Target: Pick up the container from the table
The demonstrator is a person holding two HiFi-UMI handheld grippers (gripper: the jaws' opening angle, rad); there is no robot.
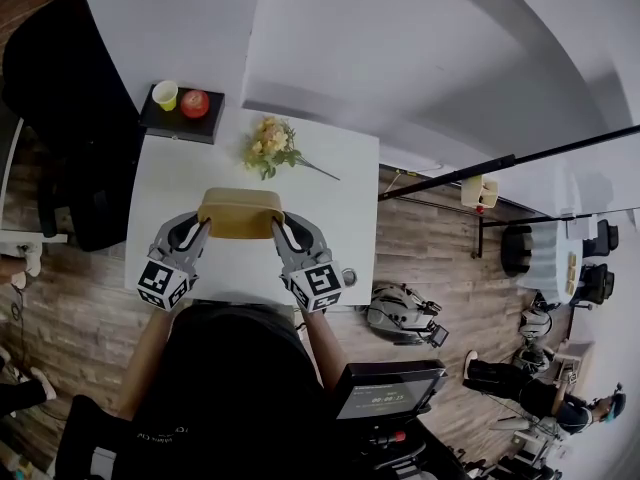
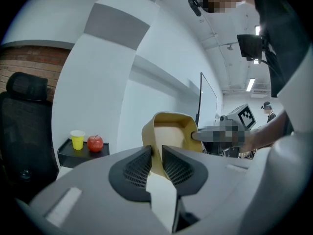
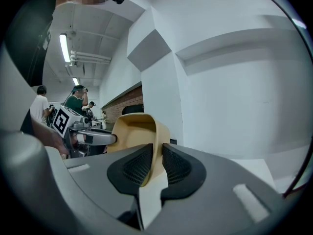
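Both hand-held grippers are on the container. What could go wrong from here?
1. The left hand-held gripper and right hand-held gripper each pinch only a thin end wall of the container. If one slips, the container would likely tilt or drop onto the table.
2. The flowers lie just beyond the container, so carrying it forward and low could brush them.
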